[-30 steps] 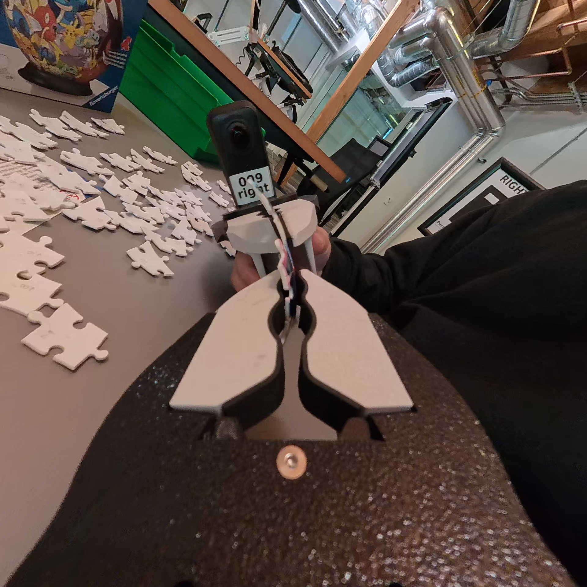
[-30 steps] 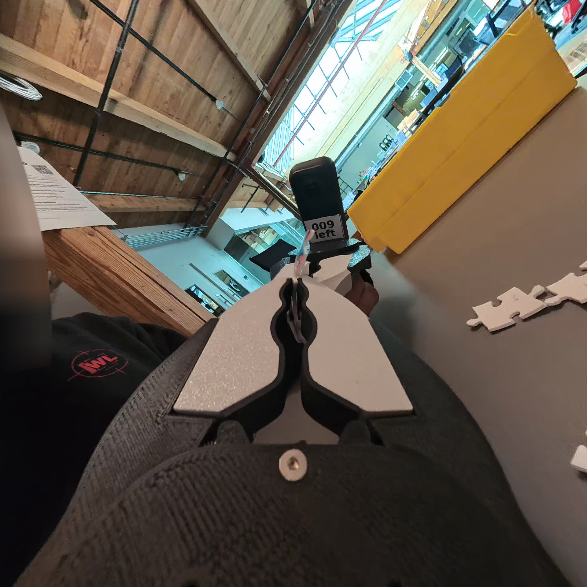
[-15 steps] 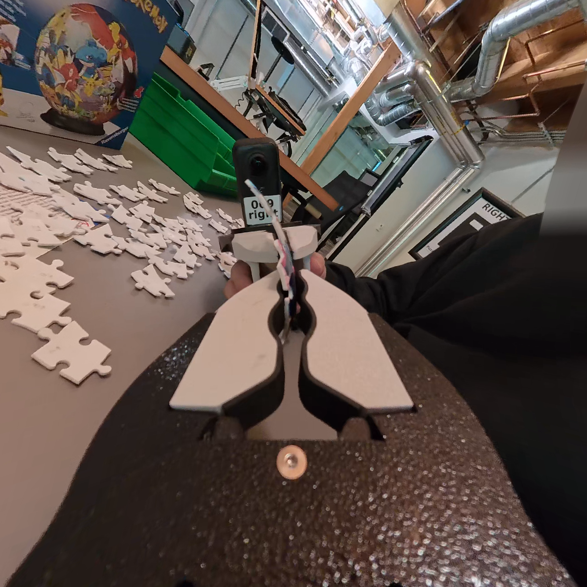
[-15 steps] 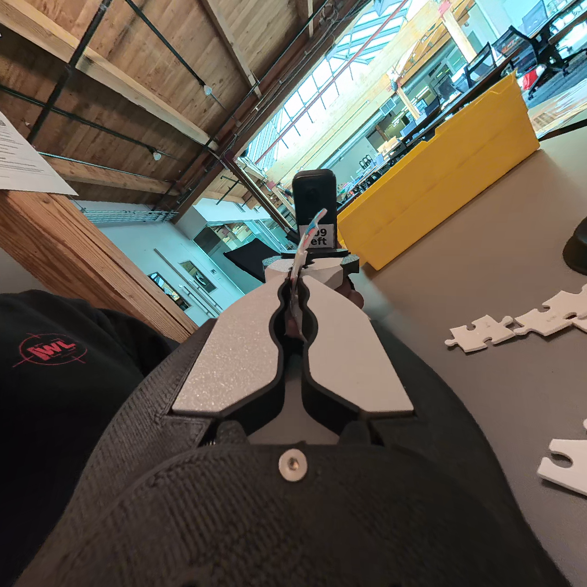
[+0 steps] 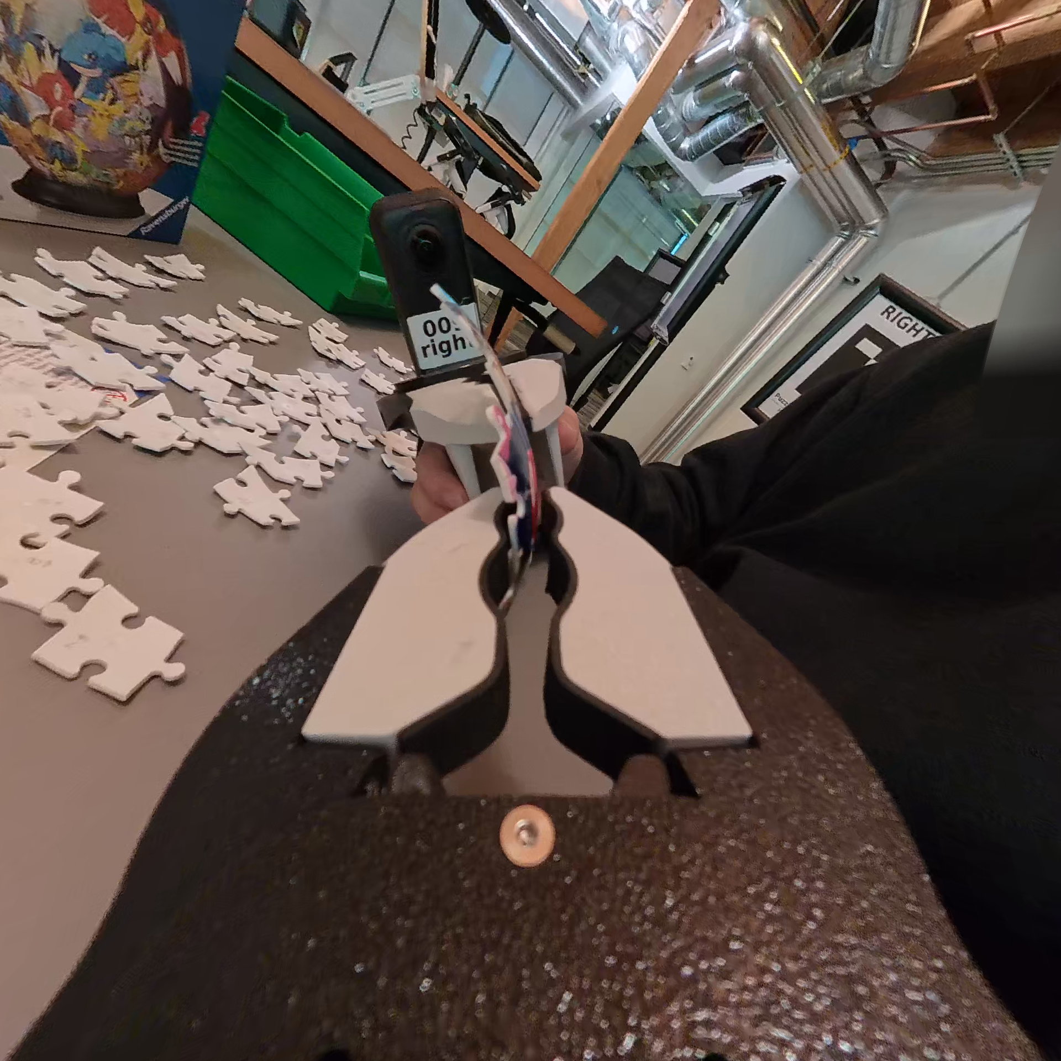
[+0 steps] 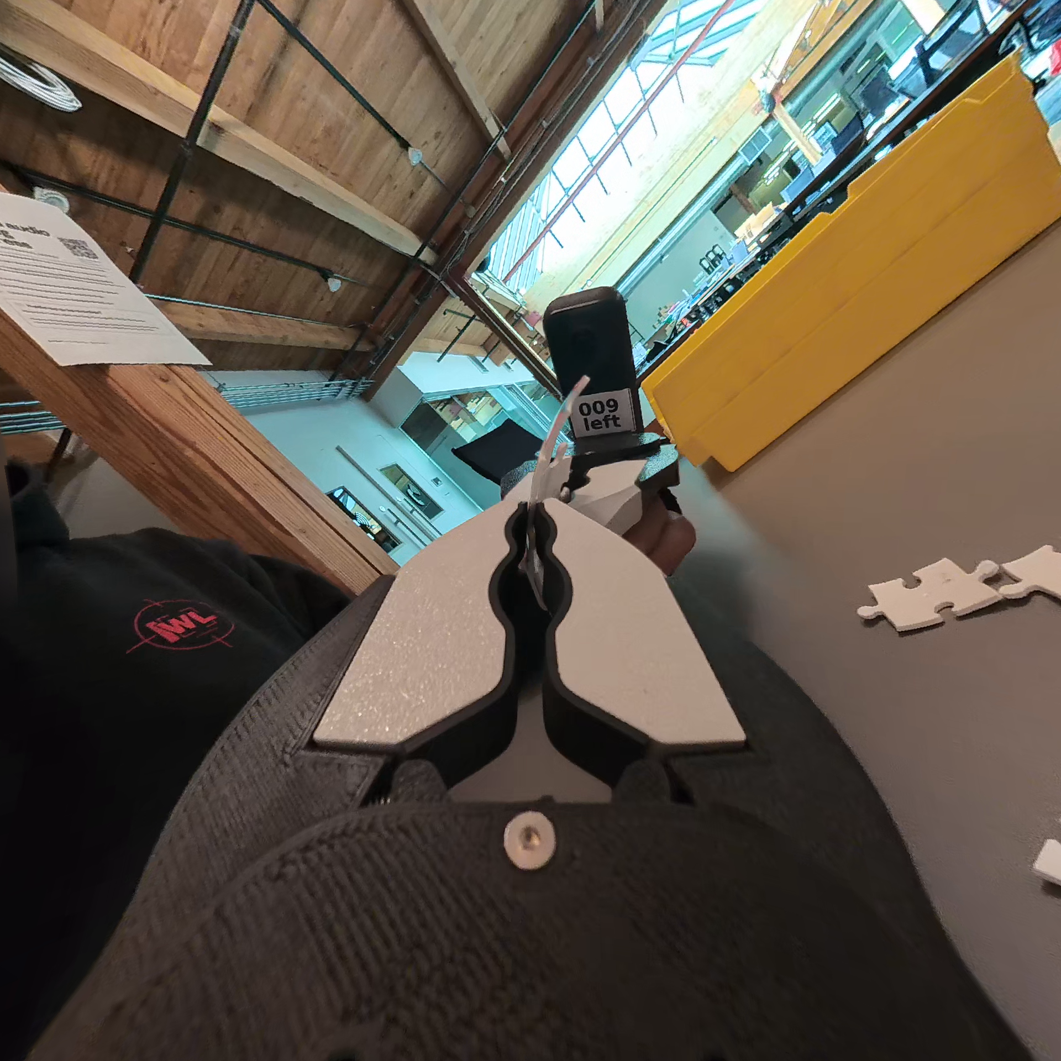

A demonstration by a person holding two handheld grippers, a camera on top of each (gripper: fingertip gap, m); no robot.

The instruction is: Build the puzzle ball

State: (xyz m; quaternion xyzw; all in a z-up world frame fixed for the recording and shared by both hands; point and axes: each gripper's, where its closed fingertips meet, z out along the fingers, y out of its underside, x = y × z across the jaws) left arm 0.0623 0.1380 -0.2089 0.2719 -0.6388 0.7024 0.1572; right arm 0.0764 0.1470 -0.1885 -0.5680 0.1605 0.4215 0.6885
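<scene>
My left gripper point(image 5: 523, 508) is shut on a curved strip of joined puzzle pieces point(image 5: 514, 459), seen edge-on, with pink and blue print. The strip rises toward the right gripper point(image 5: 505, 402), which faces me close by, held in a hand. In the right wrist view my right gripper point(image 6: 534, 517) is shut on the thin curved strip point(image 6: 551, 453), and the left gripper point(image 6: 608, 494) sits just beyond it. Both hold the pieces above the grey table point(image 5: 172, 580). Where the pieces join is hidden between the fingers.
Several white face-down puzzle pieces point(image 5: 252, 499) lie spread over the table's left side. The puzzle box point(image 5: 97, 103) and a green bin point(image 5: 287, 212) stand behind them. A yellow bin point(image 6: 861, 275) and a few loose pieces point(image 6: 930, 597) are at the right. A person's dark sleeve point(image 5: 804, 488) is close. Both grippers' tips are close together, under 4 cm apart.
Both grippers stay shut on the strip. They have tilted and drawn a little closer together; the right gripper looks larger in the left wrist view than half a second ago.
</scene>
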